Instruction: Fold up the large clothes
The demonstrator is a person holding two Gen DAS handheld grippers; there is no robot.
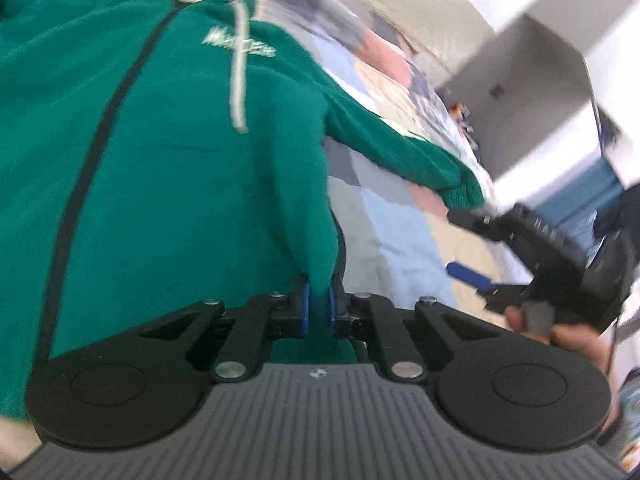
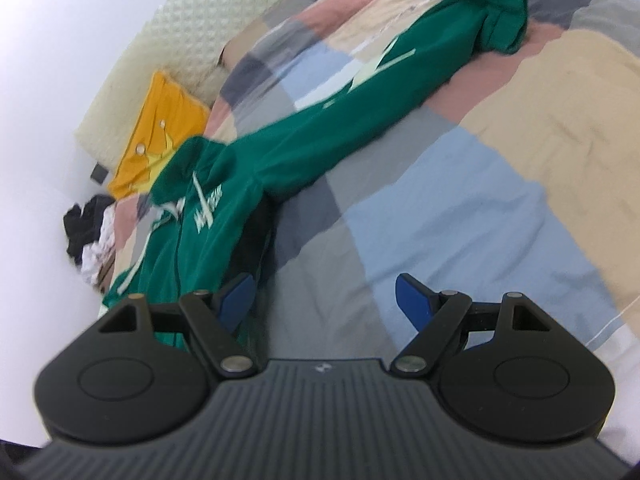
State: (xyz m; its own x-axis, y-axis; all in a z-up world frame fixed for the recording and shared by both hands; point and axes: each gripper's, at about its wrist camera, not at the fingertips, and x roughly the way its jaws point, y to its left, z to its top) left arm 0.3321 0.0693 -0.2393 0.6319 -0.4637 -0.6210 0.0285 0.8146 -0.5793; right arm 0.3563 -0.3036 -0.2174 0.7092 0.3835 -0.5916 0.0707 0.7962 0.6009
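Green hoodie (image 1: 168,152): it's spread out on the bed, filling the left and middle of your left wrist view. There's a dark zip line down the front, white drawstrings and white chest lettering I can't read because of the blur.

Sleeve (image 2: 360,92): in your right wrist view it runs diagonally from the body at lower left up to the cuff at upper right, lying flat on the quilt.

Left gripper (image 1: 318,312): your fingers are clamped onto a fold of the green fabric at the hoodie's edge, with cloth bunched between the blue pads (image 1: 306,310).

Right gripper (image 2: 326,300): your fingers are spread wide with nothing between them, just the quilt showing in the gap. The left blue finger (image 2: 236,300) sits right by the hoodie's body edge, but I can't tell if it's touching.

Your right hand (image 1: 576,340): visible at lower right of the left wrist view, wrapped around the other gripper's handle.

Bed quilt (image 2: 480,200): patchwork of blue, grey, pink and beige squares.

Yellow garment (image 2: 160,128): upper left of the right wrist view, just beyond the hoodie's hood end.

Dark and white clothes (image 2: 90,236): piled at the left edge.
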